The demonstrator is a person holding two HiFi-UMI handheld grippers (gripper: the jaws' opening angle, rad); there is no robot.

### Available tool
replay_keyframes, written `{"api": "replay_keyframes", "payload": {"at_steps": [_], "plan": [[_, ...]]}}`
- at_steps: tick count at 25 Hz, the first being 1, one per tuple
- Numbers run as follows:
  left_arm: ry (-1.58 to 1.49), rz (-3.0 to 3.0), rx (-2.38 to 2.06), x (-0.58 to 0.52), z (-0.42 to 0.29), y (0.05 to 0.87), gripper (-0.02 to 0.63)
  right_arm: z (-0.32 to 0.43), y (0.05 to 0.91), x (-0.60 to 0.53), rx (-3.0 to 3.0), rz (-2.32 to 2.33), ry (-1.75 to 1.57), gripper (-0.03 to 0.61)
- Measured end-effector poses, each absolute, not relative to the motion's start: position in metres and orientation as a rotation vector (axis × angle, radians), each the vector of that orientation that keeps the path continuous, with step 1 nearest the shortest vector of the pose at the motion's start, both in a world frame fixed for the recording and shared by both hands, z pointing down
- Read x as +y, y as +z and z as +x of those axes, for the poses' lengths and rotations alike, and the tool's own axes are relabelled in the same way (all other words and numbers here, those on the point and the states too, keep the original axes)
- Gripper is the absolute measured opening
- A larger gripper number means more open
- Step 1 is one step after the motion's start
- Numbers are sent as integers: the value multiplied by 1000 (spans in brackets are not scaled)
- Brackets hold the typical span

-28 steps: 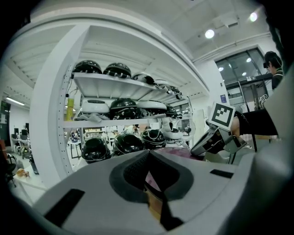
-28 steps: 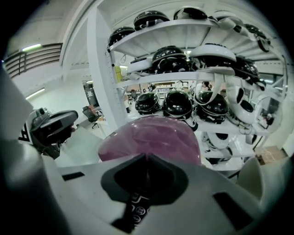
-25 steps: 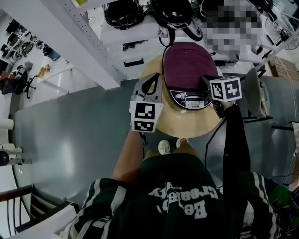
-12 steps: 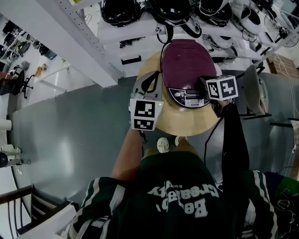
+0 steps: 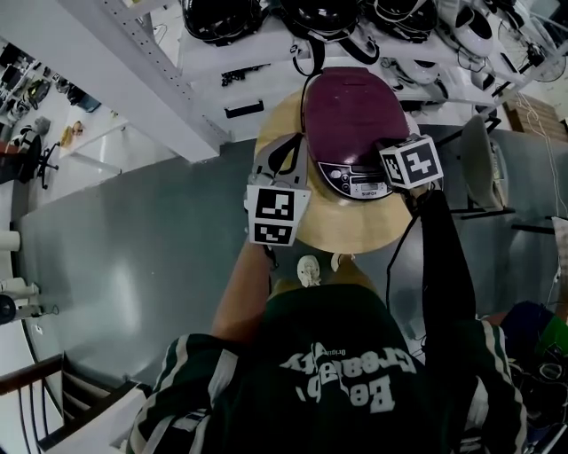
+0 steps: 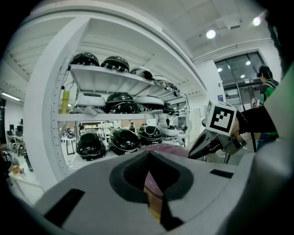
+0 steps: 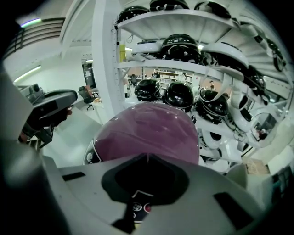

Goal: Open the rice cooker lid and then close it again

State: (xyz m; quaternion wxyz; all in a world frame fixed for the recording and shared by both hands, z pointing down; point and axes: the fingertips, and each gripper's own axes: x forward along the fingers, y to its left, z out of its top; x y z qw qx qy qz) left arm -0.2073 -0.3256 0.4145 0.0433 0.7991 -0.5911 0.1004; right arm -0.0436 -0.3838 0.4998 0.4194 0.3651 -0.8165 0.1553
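Note:
The rice cooker (image 5: 348, 120), with a maroon domed lid lying closed and a dark control panel (image 5: 359, 182) at its front, stands on a round wooden table (image 5: 333, 230). My right gripper (image 5: 383, 152) points steeply down over the front right of the cooker, at the seam between lid and panel. In the right gripper view its tips (image 7: 147, 156) meet with nothing between them, just in front of the lid (image 7: 147, 133). My left gripper (image 5: 287, 152) hangs shut beside the cooker's left flank, apart from it. Its tips (image 6: 149, 155) meet, and the lid (image 6: 161, 149) shows behind them.
White shelving with black and white helmets (image 5: 315, 18) rises right behind the table. A white shelf post (image 5: 151, 71) runs to the left. A chair (image 5: 479, 168) stands at the right of the table, and a cable hangs off the table's front right. A person (image 6: 266, 85) stands far off.
My right gripper has tipped and rolled a little over the cooker's front. The lid has stayed down. The left gripper has held still. The head view has shifted slightly.

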Motion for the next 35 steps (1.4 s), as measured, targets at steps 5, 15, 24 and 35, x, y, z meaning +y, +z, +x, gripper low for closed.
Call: {"api": "replay_keyframes", "payload": {"at_steps": [5, 15, 24, 35], "plan": [[304, 2452, -1804, -325, -207, 412, -3, -43, 500, -383, -2071, 955, 432, 12], [281, 2491, -1775, -313, -194, 403, -3, -38, 501, -383, -2175, 1095, 522, 23], [262, 2532, -1787, -295, -167, 373, -3, -15, 468, -357, -2333, 1260, 366, 20], [277, 2482, -1891, -238, -117, 349, -3, 35, 393, -284, -2548, 1291, 50, 48]]}}
